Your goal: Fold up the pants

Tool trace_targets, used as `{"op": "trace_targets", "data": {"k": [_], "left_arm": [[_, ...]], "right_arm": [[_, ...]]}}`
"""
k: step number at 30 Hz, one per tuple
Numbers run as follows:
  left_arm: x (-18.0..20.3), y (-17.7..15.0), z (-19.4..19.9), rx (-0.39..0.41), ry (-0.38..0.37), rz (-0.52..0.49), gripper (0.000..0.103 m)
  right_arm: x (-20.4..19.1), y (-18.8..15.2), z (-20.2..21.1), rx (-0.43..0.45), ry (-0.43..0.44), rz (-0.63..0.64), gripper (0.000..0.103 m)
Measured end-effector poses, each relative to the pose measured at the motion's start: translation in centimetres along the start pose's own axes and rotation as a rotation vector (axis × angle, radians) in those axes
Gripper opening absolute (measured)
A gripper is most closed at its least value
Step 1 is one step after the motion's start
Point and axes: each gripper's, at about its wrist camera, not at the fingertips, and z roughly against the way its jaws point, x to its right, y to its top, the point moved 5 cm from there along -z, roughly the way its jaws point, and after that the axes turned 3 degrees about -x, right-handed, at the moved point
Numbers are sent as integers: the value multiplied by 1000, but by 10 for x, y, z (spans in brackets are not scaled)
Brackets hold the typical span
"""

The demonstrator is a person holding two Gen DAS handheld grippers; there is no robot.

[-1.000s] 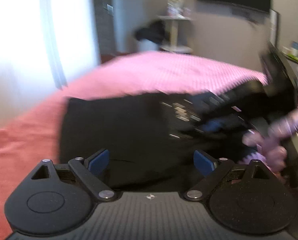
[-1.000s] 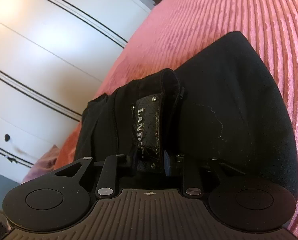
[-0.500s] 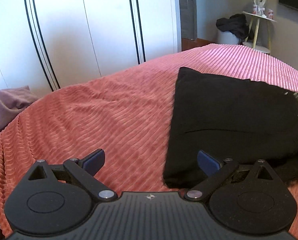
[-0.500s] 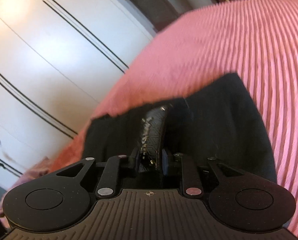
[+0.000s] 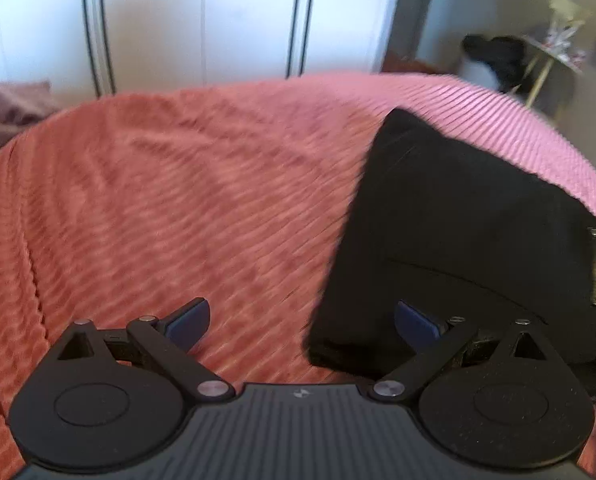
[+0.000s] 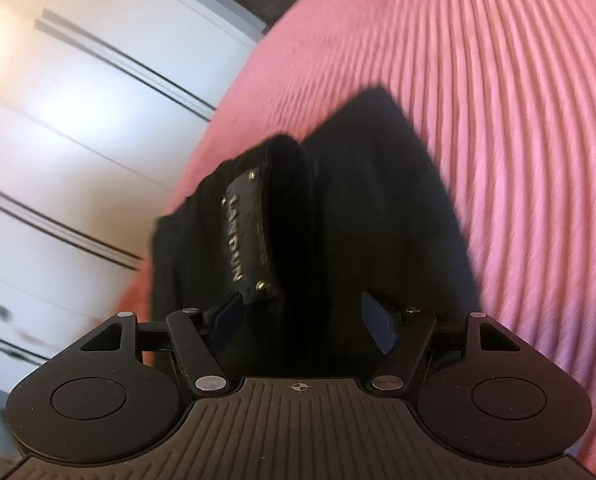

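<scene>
The black pants (image 5: 458,232) lie folded into a compact block on the pink ribbed bedspread (image 5: 177,200). My left gripper (image 5: 302,320) is open and empty, hovering over the bedspread with the near left corner of the pants by its right fingertip. In the right wrist view the pants (image 6: 378,220) fill the middle, with the waistband's leather label (image 6: 245,236) facing up. My right gripper (image 6: 304,326) is open, its fingers spread on either side of the waistband fold, not clamping it.
White wardrobe doors (image 5: 217,20) stand behind the bed. A mauve pillow (image 5: 9,108) lies at the far left. A small side table (image 5: 554,48) and a dark heap on a white bin (image 5: 494,56) stand at the back right, beyond the bed's edge.
My right gripper was shut on the waistband and has now opened, letting it go. My left gripper swung left off the pants to the bedspread beside them, staying open.
</scene>
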Motion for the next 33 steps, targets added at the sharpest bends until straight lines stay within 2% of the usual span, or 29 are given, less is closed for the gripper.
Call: {"op": "trace_targets", "data": {"k": [2, 6, 9, 11, 14, 18, 19, 21, 24, 26, 27, 28, 29, 30, 33], "left_arm": [[-1, 1, -2, 0, 0, 25, 99], [1, 3, -5, 7, -16, 80, 99], [4, 3, -11, -14, -28, 102, 99], [6, 3, -15, -25, -29, 112, 99], [3, 3, -17, -26, -46, 150, 99], [1, 3, -4, 58, -102, 188, 99], [3, 3, -2, 73, -127, 181, 99], [9, 3, -2, 71, -163, 164, 99], [19, 4, -8, 45, -163, 136, 99], [19, 4, -11, 31, -159, 142, 99], [18, 4, -12, 25, -160, 151, 99], [16, 3, -13, 21, -163, 164, 99], [14, 3, -13, 23, -171, 177, 99], [13, 3, -13, 28, -174, 186, 99], [9, 2, -8, 61, -164, 211, 99]], "right_arm": [[3, 0, -4, -7, 15, -22, 76], [-8, 0, -15, -50, 33, 26, 87], [-13, -4, -27, -121, 90, 22, 82], [-15, -8, -35, -141, 91, 12, 81], [-15, -3, -48, -139, 99, -12, 75], [-15, -4, -56, -132, 88, -8, 46], [-15, -6, -56, -123, 92, 3, 45], [-15, -8, -56, -120, 114, -12, 47], [-17, -6, -64, -134, 144, -21, 65], [-22, -6, -68, -131, 133, -17, 67], [-23, -6, -69, -122, 123, -18, 62], [-25, -7, -69, -114, 98, -18, 50], [-27, -8, -65, -109, 80, -7, 46], [-31, -9, -62, -90, 55, 18, 34], [-54, -11, -51, -38, -8, 125, 25]]}}
